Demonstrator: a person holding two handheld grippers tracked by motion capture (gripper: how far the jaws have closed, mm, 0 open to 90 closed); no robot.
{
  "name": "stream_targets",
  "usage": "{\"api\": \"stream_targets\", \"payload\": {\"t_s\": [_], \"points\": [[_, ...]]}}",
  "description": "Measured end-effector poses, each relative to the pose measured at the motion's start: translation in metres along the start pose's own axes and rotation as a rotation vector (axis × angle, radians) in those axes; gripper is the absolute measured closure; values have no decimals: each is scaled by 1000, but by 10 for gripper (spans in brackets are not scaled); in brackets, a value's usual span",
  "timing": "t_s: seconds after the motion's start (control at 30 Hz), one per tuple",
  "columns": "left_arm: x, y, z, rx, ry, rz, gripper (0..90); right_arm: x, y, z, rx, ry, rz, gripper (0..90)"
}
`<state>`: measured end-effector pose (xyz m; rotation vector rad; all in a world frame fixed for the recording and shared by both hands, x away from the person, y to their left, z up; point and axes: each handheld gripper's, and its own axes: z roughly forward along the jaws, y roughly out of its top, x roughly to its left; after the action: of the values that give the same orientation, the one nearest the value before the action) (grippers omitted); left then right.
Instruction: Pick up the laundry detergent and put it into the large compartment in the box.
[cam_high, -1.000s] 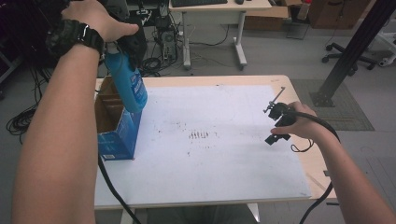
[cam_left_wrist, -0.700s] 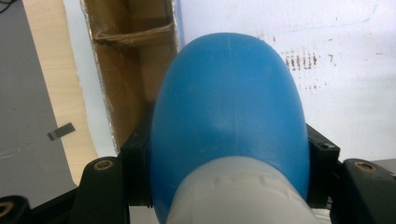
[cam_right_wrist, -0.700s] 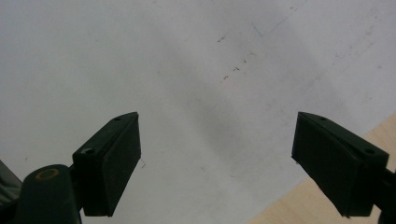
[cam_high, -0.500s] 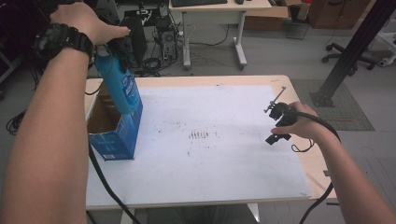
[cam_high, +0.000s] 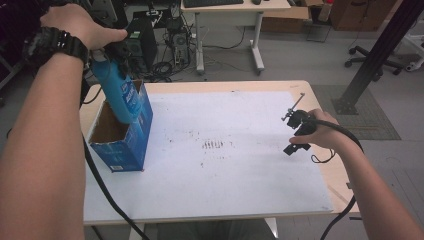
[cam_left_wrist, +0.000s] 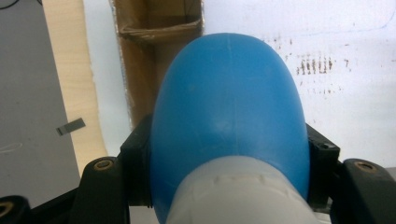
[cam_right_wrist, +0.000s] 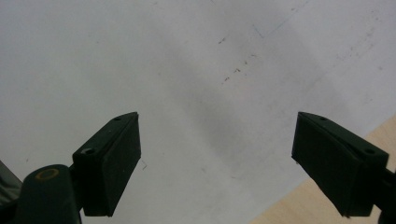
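A blue bottle (cam_high: 117, 95) with a pale cap end hangs tilted over the open top of a blue cardboard box (cam_high: 122, 150) at the table's left. My left gripper (cam_high: 112, 62) is shut on the bottle just below the cap. In the left gripper view the bottle (cam_left_wrist: 229, 116) sits between the jaws of that gripper (cam_left_wrist: 229, 163) and hides most of the box's brown inside (cam_left_wrist: 154, 51). My right gripper (cam_high: 294, 134) is held open at the table's right side. Its wide-apart jaws (cam_right_wrist: 215, 140) have nothing between them.
A white sheet (cam_high: 225, 180) with dark scuff marks (cam_high: 215, 145) covers most of the wooden table (cam_high: 340, 190). On the floor behind are a desk (cam_high: 230, 10), a computer tower (cam_high: 142, 35) and cables. A black post (cam_high: 375, 60) stands at the right.
The left hand has carried the bottle a little left and lower towards the box's opening. The right gripper has stayed where it was, open.
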<state>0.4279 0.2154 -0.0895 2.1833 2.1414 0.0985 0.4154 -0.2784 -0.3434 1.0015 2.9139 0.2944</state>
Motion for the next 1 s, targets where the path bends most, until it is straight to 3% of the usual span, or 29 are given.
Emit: {"api": "stream_targets", "payload": {"t_s": [0.6, 1.0], "points": [[26, -2, 5, -6, 15, -47, 376, 0, 1, 1, 8, -1, 7, 157], [34, -1, 8, 5, 29, -52, 376, 0, 2, 2, 10, 1, 5, 157]]}}
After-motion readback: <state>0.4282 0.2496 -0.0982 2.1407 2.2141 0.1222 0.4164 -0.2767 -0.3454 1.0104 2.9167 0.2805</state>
